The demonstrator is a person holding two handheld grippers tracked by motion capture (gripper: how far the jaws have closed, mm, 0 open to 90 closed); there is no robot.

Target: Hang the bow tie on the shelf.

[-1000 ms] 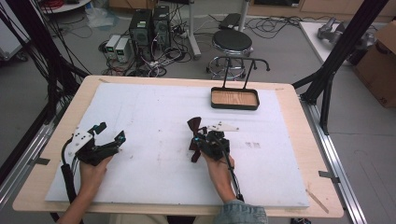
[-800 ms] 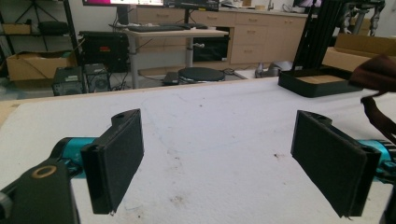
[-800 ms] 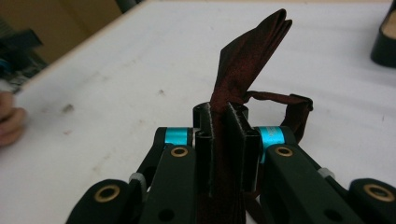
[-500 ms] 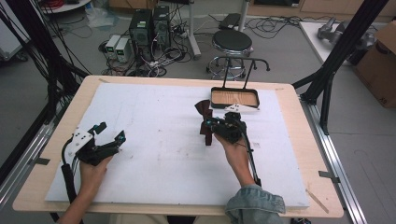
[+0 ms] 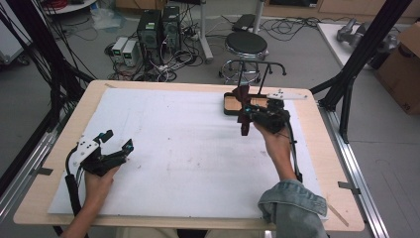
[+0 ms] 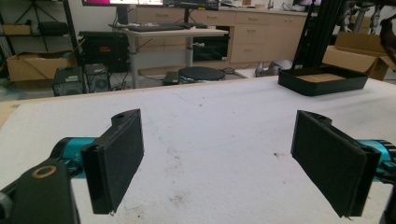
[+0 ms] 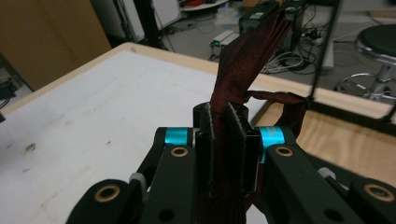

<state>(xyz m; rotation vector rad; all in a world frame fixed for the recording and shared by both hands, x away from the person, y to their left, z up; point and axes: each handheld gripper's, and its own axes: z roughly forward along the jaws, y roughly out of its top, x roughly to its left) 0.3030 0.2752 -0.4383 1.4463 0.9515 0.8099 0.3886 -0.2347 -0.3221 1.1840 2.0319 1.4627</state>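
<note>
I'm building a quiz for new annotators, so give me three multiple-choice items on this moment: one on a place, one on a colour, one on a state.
1. Where does the black tray sit?
A. near the table's far right edge
B. at the table's near left corner
C. on the stool

2. What colour is the cloth strip in the right tongs?
A. bright yellow
B. dark red
C. white

3. How do the left tongs stand?
A. shut on the cloth
B. shut on the tray
C. open, holding nothing

Key: 1 A, the high view shows it there; 2 B, the right gripper view shows the colour; 3 C, the jaws stand wide apart over bare white mat.
</note>
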